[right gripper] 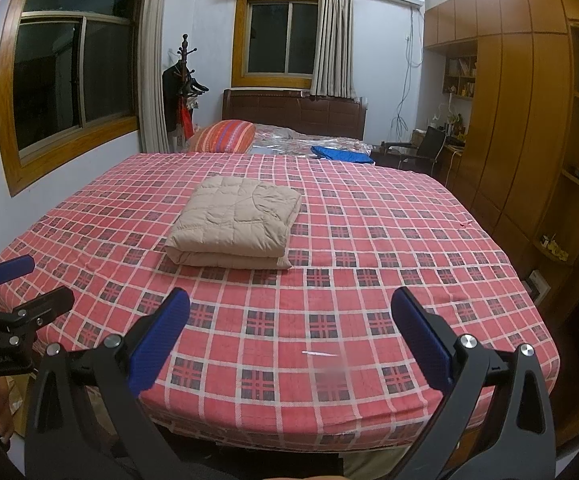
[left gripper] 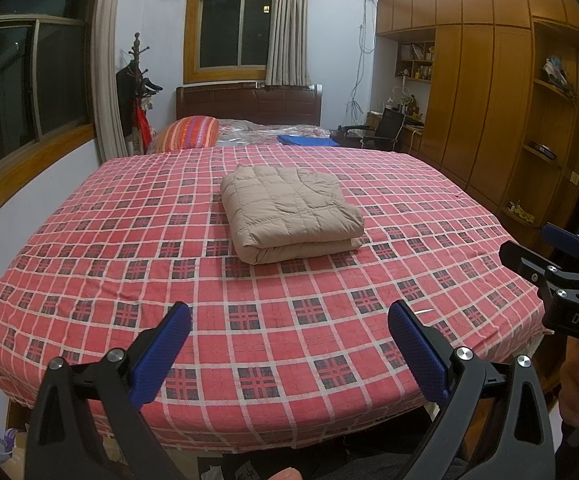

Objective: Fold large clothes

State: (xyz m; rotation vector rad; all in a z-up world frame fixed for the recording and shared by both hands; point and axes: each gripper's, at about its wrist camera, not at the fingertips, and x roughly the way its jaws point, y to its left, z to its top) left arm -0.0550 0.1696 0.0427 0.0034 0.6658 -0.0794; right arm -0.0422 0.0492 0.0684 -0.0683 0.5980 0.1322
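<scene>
Beige quilted jacket [left gripper: 291, 214] lies on the middle of the bed [left gripper: 89, 280], already folded into a thick squarish bundle with its layers stacked and the fold edge toward the camera; it sits flat on the red checked sheet, well apart from both tools. Left gripper [left gripper: 289, 344] hangs over the near edge of the bed with its jaws wide apart and nothing between them; right gripper [right gripper: 289, 340] is beside it, jaws likewise spread and empty; each shows at the edge of the other's view. Neither touches the cloth.

Folding looks finished, judging from the neat bundle; the step in hand seems to be the pause after the last fold, both tools drawn clear. If anything is left, it would be a tidy: the right side of the bundle looks a little puffed and its top corner rumpled; squaring it would call for reaching forward across the sheet, pressing the layers down with spread jaws rather than pinching, so the stack does not slide or spring apart; a blue cloth [right gripper: 345, 155] lies far off by the pillow [right gripper: 225, 136], whether it belongs to the task I cannot tell.
</scene>
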